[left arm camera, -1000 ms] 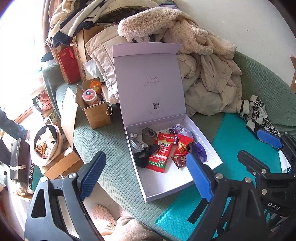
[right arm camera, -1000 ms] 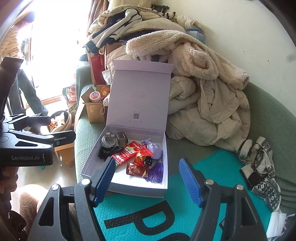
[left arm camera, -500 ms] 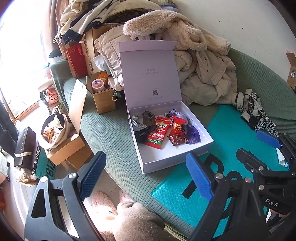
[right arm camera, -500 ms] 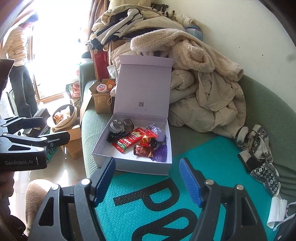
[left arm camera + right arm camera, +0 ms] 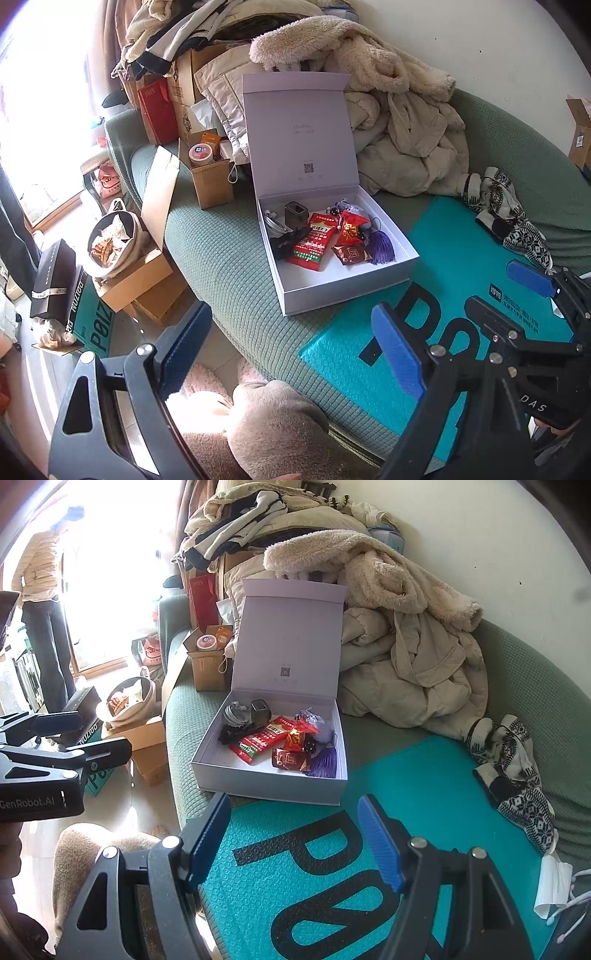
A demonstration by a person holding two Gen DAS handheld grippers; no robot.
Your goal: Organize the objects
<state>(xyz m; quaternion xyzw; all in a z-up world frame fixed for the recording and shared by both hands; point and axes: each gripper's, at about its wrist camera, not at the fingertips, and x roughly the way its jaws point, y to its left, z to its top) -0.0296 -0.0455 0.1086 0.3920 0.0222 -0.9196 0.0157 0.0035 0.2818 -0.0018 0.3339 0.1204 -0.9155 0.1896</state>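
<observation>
Both grippers point downward over the near edge of a green sofa (image 5: 221, 258), side by side: the left gripper (image 5: 291, 354) is spread wide and empty, and the right gripper (image 5: 295, 842) is released too, with nothing between its blue pads. The open box (image 5: 269, 782) of snack packets (image 5: 258, 742) lies on the sofa beyond them, well apart from both. It sits just past the teal mailer (image 5: 295, 867) under the right gripper.

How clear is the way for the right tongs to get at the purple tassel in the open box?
Probably clear. The right tongs stand open and empty over the teal mailer, the box has its lid up, and the purple tassel lies uncovered in the near corner; only the low front wall lies between.
</observation>
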